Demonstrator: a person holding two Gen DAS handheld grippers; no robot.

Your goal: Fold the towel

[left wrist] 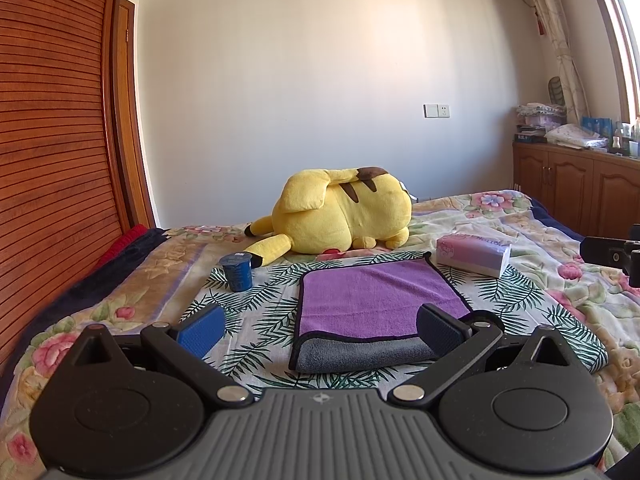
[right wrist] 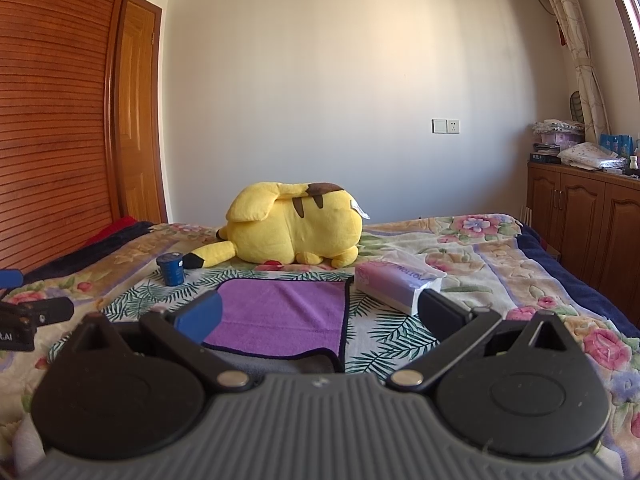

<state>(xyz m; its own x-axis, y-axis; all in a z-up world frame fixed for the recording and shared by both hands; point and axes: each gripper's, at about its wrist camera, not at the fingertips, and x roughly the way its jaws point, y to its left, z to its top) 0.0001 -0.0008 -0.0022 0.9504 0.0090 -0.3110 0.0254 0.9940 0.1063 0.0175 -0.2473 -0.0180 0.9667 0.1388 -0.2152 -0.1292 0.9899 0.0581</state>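
Note:
A purple towel (left wrist: pixel 376 298) with a black hem lies on the bed, folded over so its grey underside (left wrist: pixel 360 356) shows along the near edge. It also shows in the right wrist view (right wrist: pixel 280 316). My left gripper (left wrist: pixel 320 330) is open and empty, just above the towel's near left part. My right gripper (right wrist: pixel 320 316) is open and empty, over the towel's near right corner. The right gripper's body shows at the right edge of the left wrist view (left wrist: pixel 612 254), and the left gripper's body shows at the left edge of the right wrist view (right wrist: pixel 28 316).
A yellow plush toy (left wrist: pixel 340 214) lies behind the towel. A blue cup (left wrist: pixel 238 271) stands at the towel's far left, a pink tissue pack (left wrist: pixel 474 254) at its far right. A floral bedspread (left wrist: pixel 560 304) covers the bed. A wooden wardrobe (left wrist: pixel 52 160) is left, cabinets (left wrist: pixel 576 188) right.

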